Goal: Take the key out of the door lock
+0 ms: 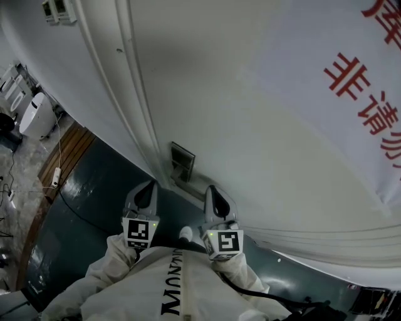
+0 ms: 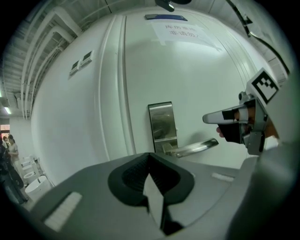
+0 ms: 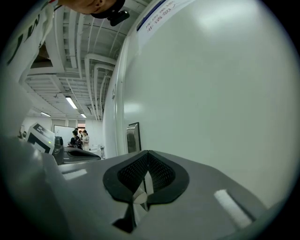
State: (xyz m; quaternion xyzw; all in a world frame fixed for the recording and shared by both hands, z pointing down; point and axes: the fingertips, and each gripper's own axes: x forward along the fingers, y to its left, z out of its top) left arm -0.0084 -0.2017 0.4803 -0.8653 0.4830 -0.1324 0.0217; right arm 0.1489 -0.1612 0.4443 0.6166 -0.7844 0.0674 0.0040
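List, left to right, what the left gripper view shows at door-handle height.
people in the background → door frame moulding → metal lock plate → lever handle → right gripper, jaws together

We count two tools, the left tool (image 1: 149, 188) and the right tool (image 1: 213, 192); one door (image 1: 219, 94) with one lock plate (image 2: 162, 122) and one handle (image 2: 197, 147); one notice (image 1: 338, 81); two wall plates (image 1: 64, 9); two people (image 3: 78, 138) far off.
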